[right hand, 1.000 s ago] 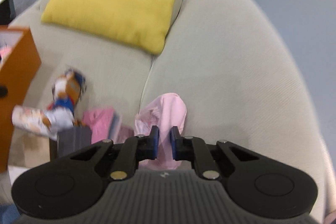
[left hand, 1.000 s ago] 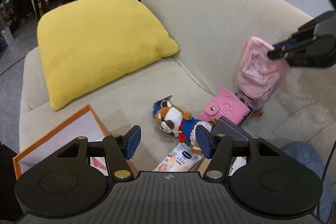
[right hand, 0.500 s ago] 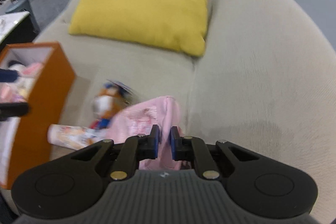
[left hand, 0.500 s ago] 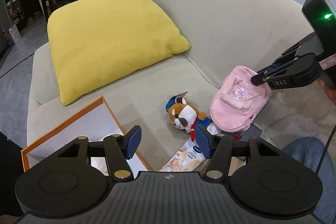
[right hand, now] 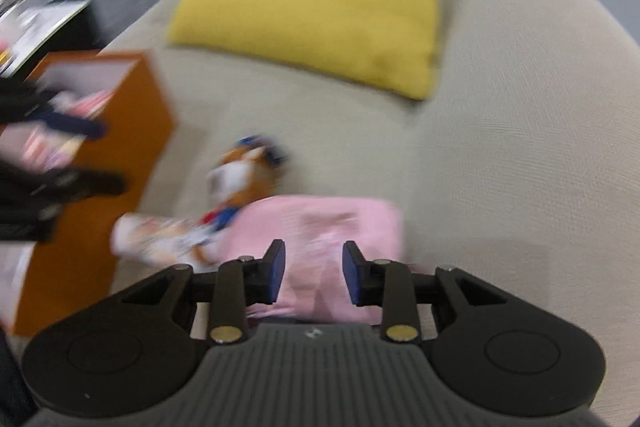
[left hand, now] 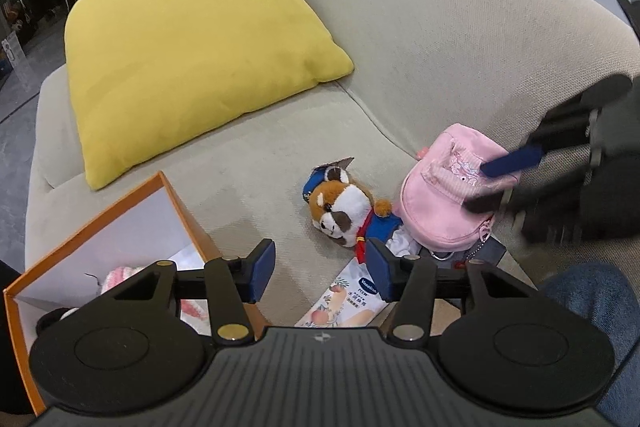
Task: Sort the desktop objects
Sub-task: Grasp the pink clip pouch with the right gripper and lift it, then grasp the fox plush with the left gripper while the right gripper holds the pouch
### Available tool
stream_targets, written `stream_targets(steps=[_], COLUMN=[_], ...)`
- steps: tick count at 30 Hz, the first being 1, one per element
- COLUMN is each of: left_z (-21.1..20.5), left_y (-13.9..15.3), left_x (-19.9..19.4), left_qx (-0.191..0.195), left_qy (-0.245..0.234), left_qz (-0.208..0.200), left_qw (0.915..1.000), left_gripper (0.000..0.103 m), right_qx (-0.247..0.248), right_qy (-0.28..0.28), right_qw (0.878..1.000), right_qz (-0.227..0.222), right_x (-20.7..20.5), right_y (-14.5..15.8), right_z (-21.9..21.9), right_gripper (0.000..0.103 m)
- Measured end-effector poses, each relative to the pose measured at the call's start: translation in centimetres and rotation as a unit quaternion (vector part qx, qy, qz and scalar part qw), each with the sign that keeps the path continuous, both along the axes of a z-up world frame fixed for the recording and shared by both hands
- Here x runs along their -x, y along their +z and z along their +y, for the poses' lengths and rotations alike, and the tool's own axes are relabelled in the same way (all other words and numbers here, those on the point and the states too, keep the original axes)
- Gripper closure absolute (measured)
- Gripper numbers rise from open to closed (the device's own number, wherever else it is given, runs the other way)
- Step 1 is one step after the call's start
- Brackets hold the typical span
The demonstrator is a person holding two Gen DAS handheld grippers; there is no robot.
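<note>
A small pink backpack [left hand: 444, 199] lies on the beige sofa seat beside a plush fox in blue [left hand: 344, 203]. It also shows in the right wrist view [right hand: 320, 239]. My right gripper [right hand: 314, 273] is open, its jaws spread just above the backpack; it also shows in the left wrist view [left hand: 488, 187]. My left gripper [left hand: 320, 273] is open and empty, hovering by the orange box [left hand: 120, 211], which holds pink items. A Vaseline packet [left hand: 348, 303] lies below the fox.
A yellow cushion [left hand: 192, 51] leans on the sofa back [left hand: 460, 39] at the far left. A dark flat item [left hand: 486, 253] lies under the backpack. A denim-clad knee [left hand: 592, 299] is at the right. Dining furniture stands in the background.
My right gripper carried the pink backpack left and down onto the seat next to the fox, then opened and let it go. The left gripper stayed open near the box.
</note>
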State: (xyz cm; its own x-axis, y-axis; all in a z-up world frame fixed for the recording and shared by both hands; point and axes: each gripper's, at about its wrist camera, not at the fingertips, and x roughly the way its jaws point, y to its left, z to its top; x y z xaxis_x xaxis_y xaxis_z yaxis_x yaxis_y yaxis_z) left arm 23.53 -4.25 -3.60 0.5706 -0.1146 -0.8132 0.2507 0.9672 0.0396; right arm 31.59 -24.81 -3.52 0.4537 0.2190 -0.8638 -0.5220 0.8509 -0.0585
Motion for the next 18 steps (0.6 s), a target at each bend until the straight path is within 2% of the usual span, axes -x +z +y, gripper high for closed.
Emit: stream_targets(steps=[1,3,5,9,11,16,18], left_z=[0.0,0.1,0.3,0.9,1.0,0.9,0.8], left_y=[-0.1,-0.2,-0.4,-0.6,-0.8,-1.1,-1.2], left_x=[0.0,0.1,0.0,-0.3,-0.5,-0.7,-0.9], left_qx=[0.001,0.001,0.000,0.006,0.010,0.018,0.024], left_qy=[0.000,-0.002,-0.001,0.004,0.005,0.004,0.006], left_qz=[0.000,0.001,0.003,0.008,0.010,0.017,0.020], left_qw=[1.0000,1.0000,1.0000,0.9999,0.9999,0.9997,0.9995], left_gripper=[0.044,0.044,0.044,0.044,0.044,0.044,0.044], right_qx=[0.003,0.018,0.036,0.062,0.086,0.134,0.155], right_qy=[0.013,0.037,0.057,0.077,0.084,0.105,0.115], right_qw=[1.000,0.999,0.997,0.995,0.992,0.984,0.979], right_qz=[0.000,-0.014,-0.026,-0.020,-0.035,-0.052,-0.060], right_x=[0.6,1.3,1.8,1.8,1.7,1.1,1.3], right_y=[-0.2,-0.8,-1.3,-2.8,-3.6,-5.0,-5.2], right_z=[0.5,1.8,2.8,4.0,4.6,5.6,5.9], right_gripper=[0.068,0.059,0.058,0.056,0.053,0.053,0.062])
